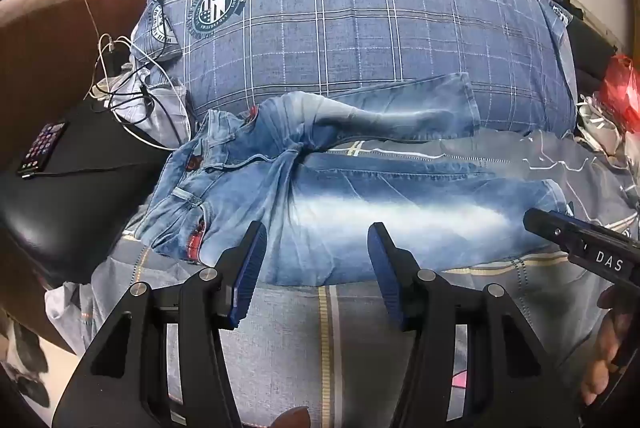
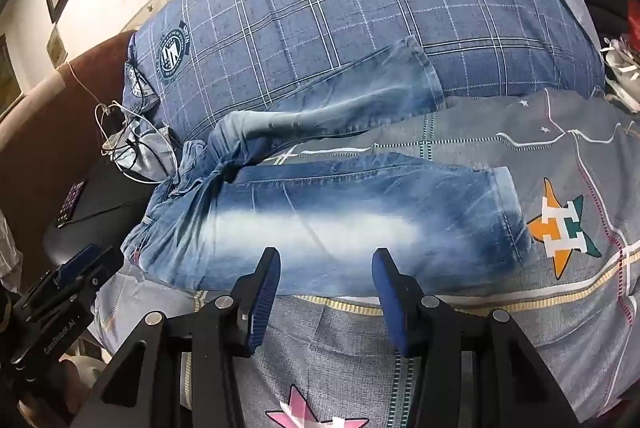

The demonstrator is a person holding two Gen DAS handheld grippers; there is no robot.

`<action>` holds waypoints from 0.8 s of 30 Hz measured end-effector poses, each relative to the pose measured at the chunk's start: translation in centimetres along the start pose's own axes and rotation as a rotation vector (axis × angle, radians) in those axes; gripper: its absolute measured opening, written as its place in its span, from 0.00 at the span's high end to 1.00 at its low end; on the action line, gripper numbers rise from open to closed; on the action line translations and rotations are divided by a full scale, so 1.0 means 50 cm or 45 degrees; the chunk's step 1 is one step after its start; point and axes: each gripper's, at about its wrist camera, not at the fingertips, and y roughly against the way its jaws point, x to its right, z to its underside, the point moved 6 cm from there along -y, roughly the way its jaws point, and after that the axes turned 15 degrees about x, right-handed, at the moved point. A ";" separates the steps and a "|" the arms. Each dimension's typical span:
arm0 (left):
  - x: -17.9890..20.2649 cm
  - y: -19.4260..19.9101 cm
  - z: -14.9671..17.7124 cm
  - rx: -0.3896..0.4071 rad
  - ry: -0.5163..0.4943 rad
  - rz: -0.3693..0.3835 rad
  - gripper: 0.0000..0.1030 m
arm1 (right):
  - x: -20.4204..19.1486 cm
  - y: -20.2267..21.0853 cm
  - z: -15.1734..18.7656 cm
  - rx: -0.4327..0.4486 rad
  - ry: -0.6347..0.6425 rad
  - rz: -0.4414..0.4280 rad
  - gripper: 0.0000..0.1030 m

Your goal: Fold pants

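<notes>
Faded blue jeans (image 1: 328, 204) lie spread on the bed, waistband to the left, legs running right. The far leg angles up onto a plaid pillow; the near leg lies flat with its hem at the right (image 2: 508, 212). My left gripper (image 1: 316, 236) is open and empty, hovering just in front of the near leg's thigh. My right gripper (image 2: 326, 260) is open and empty, just in front of the near leg's middle. The right gripper's body shows at the right edge of the left wrist view (image 1: 580, 240), and the left gripper's body at the lower left of the right wrist view (image 2: 68, 288).
A big blue plaid pillow (image 1: 360, 16) lies behind the jeans. The grey patterned bedsheet (image 2: 560, 156) covers the bed. At left are a black stool with a phone (image 1: 42, 148), tangled cables (image 1: 132, 76) and a brown chair (image 1: 48, 36). A red bag (image 1: 620, 88) sits at the right.
</notes>
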 end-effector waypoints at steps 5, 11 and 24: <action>0.000 0.007 0.001 0.019 0.008 -0.008 0.50 | -0.002 0.003 0.002 -0.006 0.007 -0.002 0.55; 0.002 0.002 0.002 0.008 0.002 0.006 0.50 | 0.009 0.005 -0.007 0.015 -0.001 0.021 0.55; 0.024 0.016 -0.003 0.031 0.023 0.012 0.50 | 0.031 0.007 -0.015 0.027 -0.054 0.091 0.55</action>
